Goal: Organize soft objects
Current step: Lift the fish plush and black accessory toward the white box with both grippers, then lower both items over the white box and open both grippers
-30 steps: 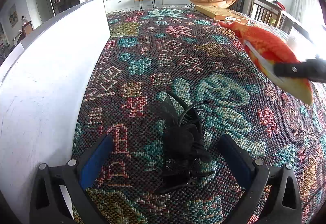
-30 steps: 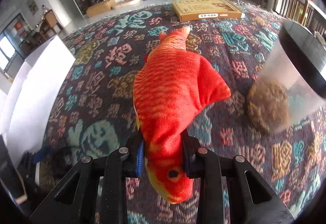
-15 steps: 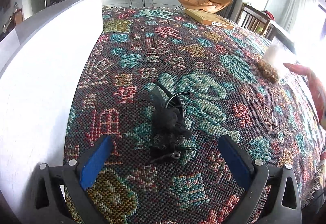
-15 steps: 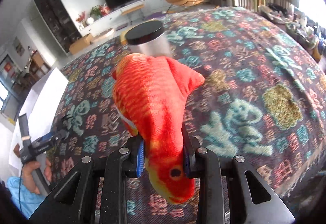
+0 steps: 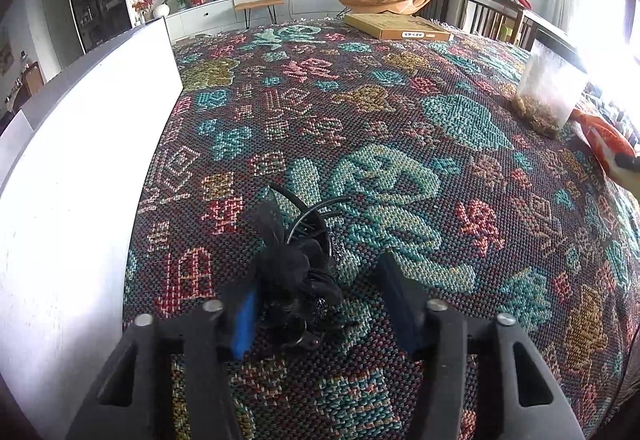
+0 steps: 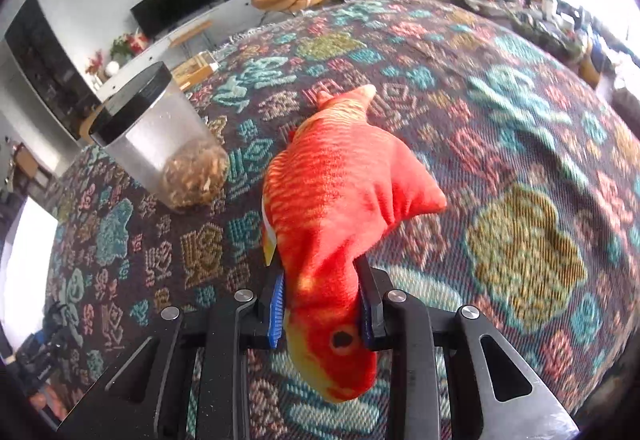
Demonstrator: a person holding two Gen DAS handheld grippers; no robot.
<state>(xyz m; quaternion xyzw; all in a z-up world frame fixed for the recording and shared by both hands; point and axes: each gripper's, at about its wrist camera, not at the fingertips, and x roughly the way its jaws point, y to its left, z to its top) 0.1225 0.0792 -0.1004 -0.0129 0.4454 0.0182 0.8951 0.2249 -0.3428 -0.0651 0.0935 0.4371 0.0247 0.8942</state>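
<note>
Closing left gripper (image 5: 320, 304) straddles black bundle (image 5: 296, 280) | right gripper (image 6: 322, 304) clamps fish (image 6: 340, 208)

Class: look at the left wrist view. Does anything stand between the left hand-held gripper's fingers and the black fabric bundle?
Nothing visible does. The left hand-held gripper has just been closing, with the black fabric bundle between its fingers on the patterned cloth.

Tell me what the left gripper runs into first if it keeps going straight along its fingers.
The black feathery hair accessory, already between the left gripper fingers as the jaws have just been closing; directly under it, the patterned woven cloth. Whether the pads press it yet is unclear.
</note>
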